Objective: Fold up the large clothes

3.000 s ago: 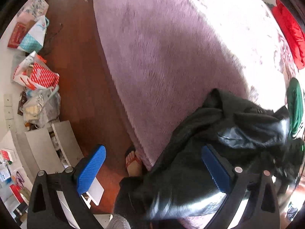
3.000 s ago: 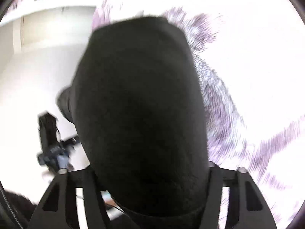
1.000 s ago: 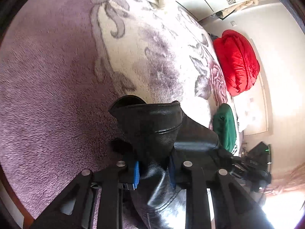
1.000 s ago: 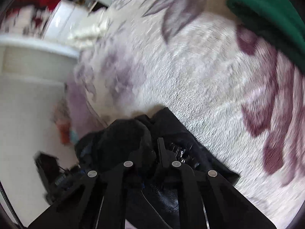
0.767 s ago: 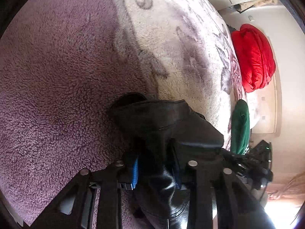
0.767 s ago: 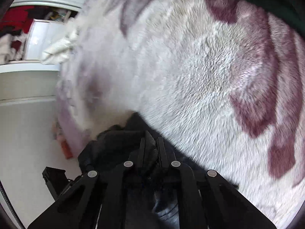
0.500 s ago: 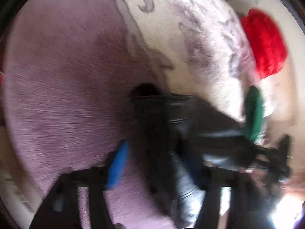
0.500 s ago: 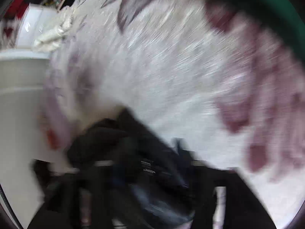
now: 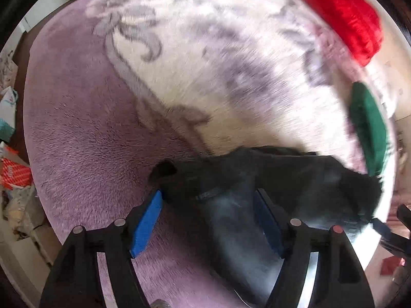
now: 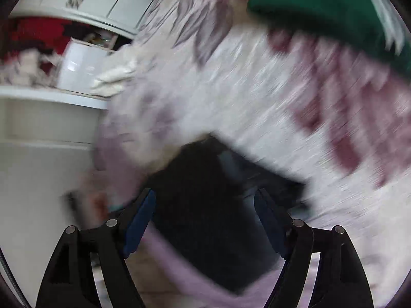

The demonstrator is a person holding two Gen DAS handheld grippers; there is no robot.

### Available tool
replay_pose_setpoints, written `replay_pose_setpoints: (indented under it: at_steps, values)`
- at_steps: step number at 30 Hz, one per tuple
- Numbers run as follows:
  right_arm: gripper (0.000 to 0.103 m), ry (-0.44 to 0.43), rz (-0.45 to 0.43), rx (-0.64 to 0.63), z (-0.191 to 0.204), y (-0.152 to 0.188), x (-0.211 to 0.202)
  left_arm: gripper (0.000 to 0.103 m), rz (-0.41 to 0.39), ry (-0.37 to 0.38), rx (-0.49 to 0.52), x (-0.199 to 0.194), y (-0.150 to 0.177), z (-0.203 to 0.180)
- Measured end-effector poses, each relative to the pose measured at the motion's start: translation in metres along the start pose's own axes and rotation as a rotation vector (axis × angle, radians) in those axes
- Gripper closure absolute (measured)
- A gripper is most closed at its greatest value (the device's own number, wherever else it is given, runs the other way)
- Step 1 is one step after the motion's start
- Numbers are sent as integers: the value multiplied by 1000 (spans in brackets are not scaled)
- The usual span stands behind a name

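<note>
Jaws apart over crumpled, glossy black jacket on fleece blanket.

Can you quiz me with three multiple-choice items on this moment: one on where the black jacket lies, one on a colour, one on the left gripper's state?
1. Where does the black jacket lie?
A. on the fleecy blanket
B. on a chair
C. on a hanger

2. What colour is the garment nearest beyond the jacket?
A. yellow
B. green
C. orange

3. How do the left gripper pads stand?
A. pressed together
B. apart, opening
C. out of view

Answers: 1 A, the jacket rests on the purple and cream pile. 2 B, a dark green fold lies by it, the red one farther off. 3 B, blue pads stand wide either side of the jacket.
</note>
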State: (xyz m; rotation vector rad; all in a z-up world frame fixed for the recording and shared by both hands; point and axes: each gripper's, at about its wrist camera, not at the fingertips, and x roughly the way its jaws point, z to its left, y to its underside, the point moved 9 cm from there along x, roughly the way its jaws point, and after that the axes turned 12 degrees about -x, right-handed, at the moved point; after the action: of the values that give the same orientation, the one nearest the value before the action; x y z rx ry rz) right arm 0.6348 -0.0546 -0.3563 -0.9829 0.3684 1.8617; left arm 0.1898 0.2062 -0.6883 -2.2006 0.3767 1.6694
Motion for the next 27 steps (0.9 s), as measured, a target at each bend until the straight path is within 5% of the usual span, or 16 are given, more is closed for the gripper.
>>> replay_pose_setpoints:
  at_steps: [1,5,6,8,11,13,16,17,18,23,25,27]
  values:
    - [46,-63,13,49,-3,2,8,31,16,-17,4,11,-1,2]
    - [71,-93,32,170,-34,3,36,16,81,4,-36,37,0,15]
    - [86,-55,35,172,-44,3,40,16,91,15,-53,37,0,18]
    - [92,-8,54,181,-58,5,52,16,97,25,-77,27,0,20]
    - [92,-50,56,180,-54,8,48,16,52,57,-112,-8,6,26]
    - [87,-81,41,158,-47,12,34,16,10,79,-131,-33,17,35]
    - [48,-32,-17,150,-55,31,2,16,10,113,-175,-41,36,52]
    - [27,22,-35,163,-63,42,-9,16,30,140,-200,-37,41,55]
    - [23,45,-51,176,-70,49,-15,16,64,198,-239,-28,49,57]
    - [23,-44,-95,280,-104,103,-2,18,206,439,-353,24,63,27]
    - [23,-67,-29,275,-115,122,28,18,201,451,-321,34,62,16]
    - [23,-224,-6,345,-115,132,57,17,184,438,-293,40,58,7]
